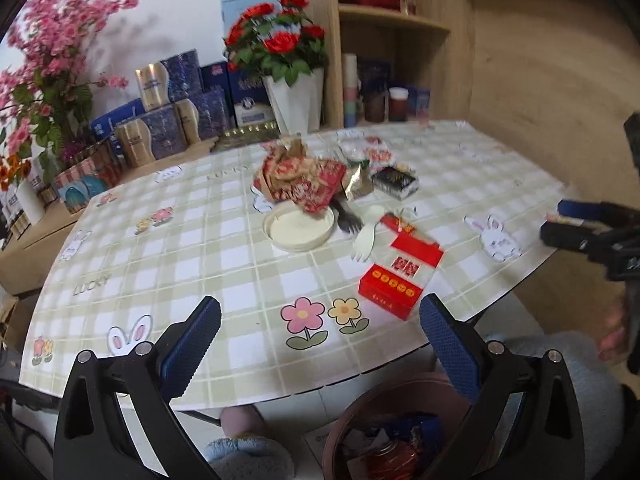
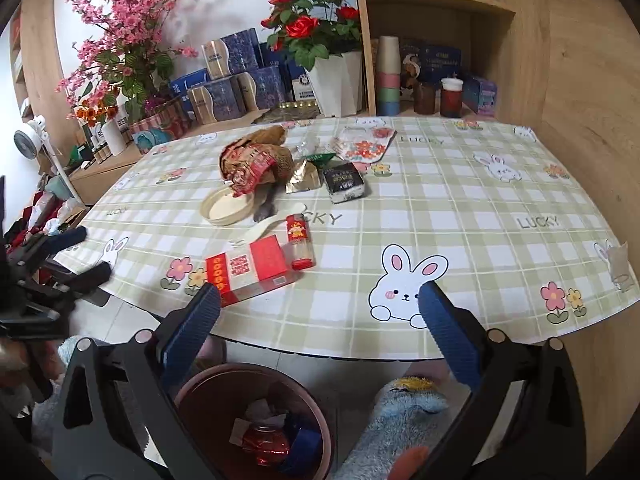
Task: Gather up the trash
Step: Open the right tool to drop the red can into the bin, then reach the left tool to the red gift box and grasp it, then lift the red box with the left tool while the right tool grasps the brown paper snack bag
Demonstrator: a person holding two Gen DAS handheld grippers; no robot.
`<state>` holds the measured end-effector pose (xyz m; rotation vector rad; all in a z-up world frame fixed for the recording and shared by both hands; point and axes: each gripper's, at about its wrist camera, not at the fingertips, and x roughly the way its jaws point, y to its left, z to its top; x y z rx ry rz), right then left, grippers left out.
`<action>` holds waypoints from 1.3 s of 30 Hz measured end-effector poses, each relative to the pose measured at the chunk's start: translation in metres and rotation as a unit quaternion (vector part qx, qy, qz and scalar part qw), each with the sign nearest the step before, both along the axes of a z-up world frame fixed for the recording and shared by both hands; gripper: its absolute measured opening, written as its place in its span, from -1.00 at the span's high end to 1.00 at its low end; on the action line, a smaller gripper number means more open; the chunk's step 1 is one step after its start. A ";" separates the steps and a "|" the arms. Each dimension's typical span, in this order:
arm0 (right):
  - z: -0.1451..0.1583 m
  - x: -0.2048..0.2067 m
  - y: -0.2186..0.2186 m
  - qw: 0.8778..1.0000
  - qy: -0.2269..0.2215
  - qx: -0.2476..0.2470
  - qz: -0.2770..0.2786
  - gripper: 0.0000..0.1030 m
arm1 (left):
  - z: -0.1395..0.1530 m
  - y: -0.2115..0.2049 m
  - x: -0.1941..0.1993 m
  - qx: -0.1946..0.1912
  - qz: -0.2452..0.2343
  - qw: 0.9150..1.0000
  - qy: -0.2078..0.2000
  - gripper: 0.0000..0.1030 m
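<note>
Bright, even daylight, soft shadows only. Strong fisheye bowing with dark vignetted corners. Left wrist view motion-blurred, worst on the wooden shelf unit (image 1: 404, 32) and right edge. Right wrist view sharper; checked tablecloth (image 2: 460, 208) print reads clearly. No harsh glare.

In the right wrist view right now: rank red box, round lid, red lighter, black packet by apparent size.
1. red box, though it lies nearest the camera, which inflates it
2. round lid, partly covered by wrappers
3. black packet
4. red lighter
The last two look close; ranking unsure.

black claw (image 1: 320, 336) frames, blue ribbed pads (image 1: 192, 344), silver screws.
</note>
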<state>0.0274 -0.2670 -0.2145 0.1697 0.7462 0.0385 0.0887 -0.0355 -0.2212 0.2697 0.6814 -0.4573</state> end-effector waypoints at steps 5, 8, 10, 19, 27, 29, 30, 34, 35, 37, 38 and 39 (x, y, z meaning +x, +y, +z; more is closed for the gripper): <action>-0.010 0.009 -0.009 0.999 0.011 -0.037 -0.027 -0.89 | -0.024 -0.029 0.026 0.034 -0.034 0.999 0.020 -0.89; -0.015 0.014 -0.018 0.999 0.020 -0.034 -0.034 -0.89 | -0.027 -0.050 0.029 0.044 -0.087 0.995 0.018 -0.85; -0.018 0.017 -0.024 0.999 0.023 -0.029 -0.040 -0.89 | -0.033 -0.067 0.032 0.065 -0.114 0.991 0.020 -0.85; -0.029 0.020 -0.032 0.998 0.031 -0.014 -0.054 -0.89 | -0.063 -0.109 0.069 0.074 -0.155 0.982 0.085 -0.57; -0.032 0.021 -0.030 0.998 0.031 -0.012 -0.043 -0.89 | -0.075 -0.111 0.077 0.038 -0.139 0.980 0.135 -0.14; -0.032 0.021 -0.027 0.999 0.029 -0.019 -0.038 -0.89 | -0.071 -0.104 0.072 0.020 -0.135 0.980 0.143 -0.10; -0.032 0.021 -0.025 0.999 0.029 -0.022 -0.036 -0.89 | -0.068 -0.100 0.069 0.013 -0.130 0.982 0.140 -0.08; -0.032 0.022 -0.022 0.999 0.028 -0.032 -0.032 -0.89 | -0.051 -0.071 0.063 -0.048 -0.097 0.981 0.158 -0.07; -0.033 0.023 -0.021 0.999 0.028 -0.032 -0.032 -0.89 | -0.045 -0.060 0.061 -0.075 -0.089 0.979 0.167 -0.07; -0.033 0.023 -0.021 0.999 0.028 -0.032 -0.031 -0.89 | -0.036 -0.044 0.057 -0.096 -0.074 0.979 0.161 -0.07; -0.033 0.024 -0.020 0.999 0.028 -0.031 -0.031 -0.89 | -0.030 -0.033 0.055 -0.102 -0.062 0.981 0.151 -0.07; -0.033 0.026 -0.019 0.999 0.029 -0.032 -0.030 -0.89 | -0.025 -0.025 0.054 -0.105 -0.055 0.983 0.144 -0.07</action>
